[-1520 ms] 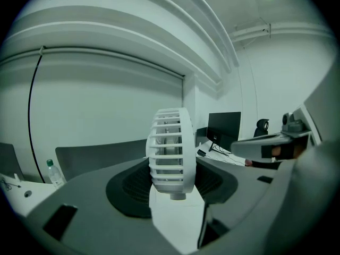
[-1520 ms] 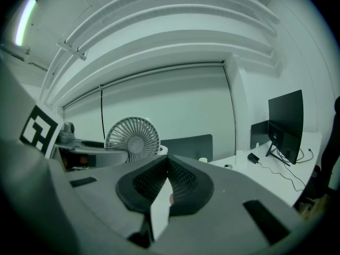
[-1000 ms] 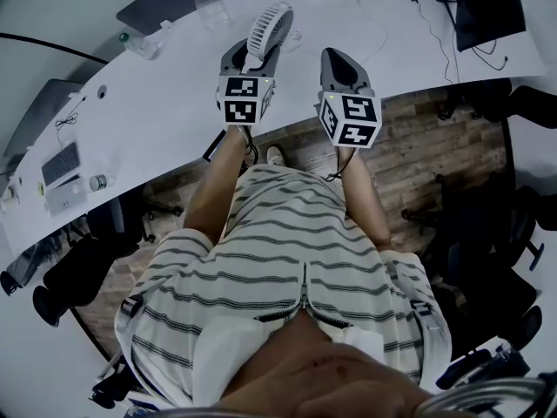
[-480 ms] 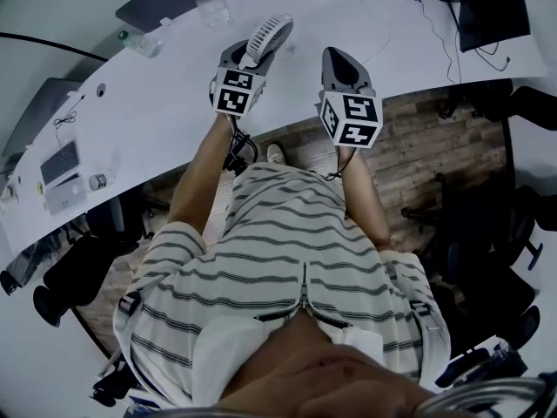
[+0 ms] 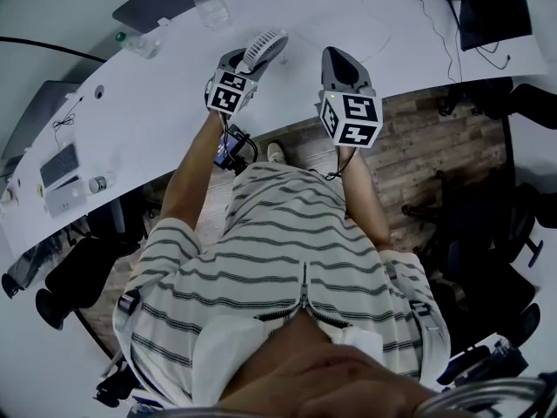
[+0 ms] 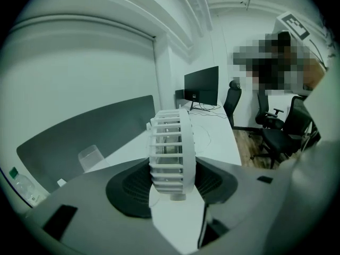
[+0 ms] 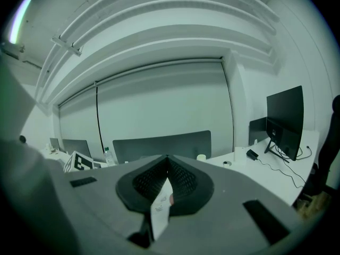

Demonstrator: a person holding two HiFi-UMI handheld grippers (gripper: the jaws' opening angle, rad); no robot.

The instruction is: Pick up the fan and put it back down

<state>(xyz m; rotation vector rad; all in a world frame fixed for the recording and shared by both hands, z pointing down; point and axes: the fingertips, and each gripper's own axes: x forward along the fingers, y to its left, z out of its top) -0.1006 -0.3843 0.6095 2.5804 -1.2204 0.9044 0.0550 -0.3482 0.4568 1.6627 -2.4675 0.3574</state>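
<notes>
Fan (image 6: 171, 150) pinched in my left tongs (image 5: 246, 60)
It stands edge-on between the jaws, long axis upright; my right tongs (image 7: 167, 168) are pressed together.

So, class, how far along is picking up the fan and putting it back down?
Done: the left claw grips the small white slatted plastic fan, tilted over the long white table. In hand: setting it down; whether it touches the table is unclear. Left: stand it, open the claw. The right claw is shut, empty.
</notes>
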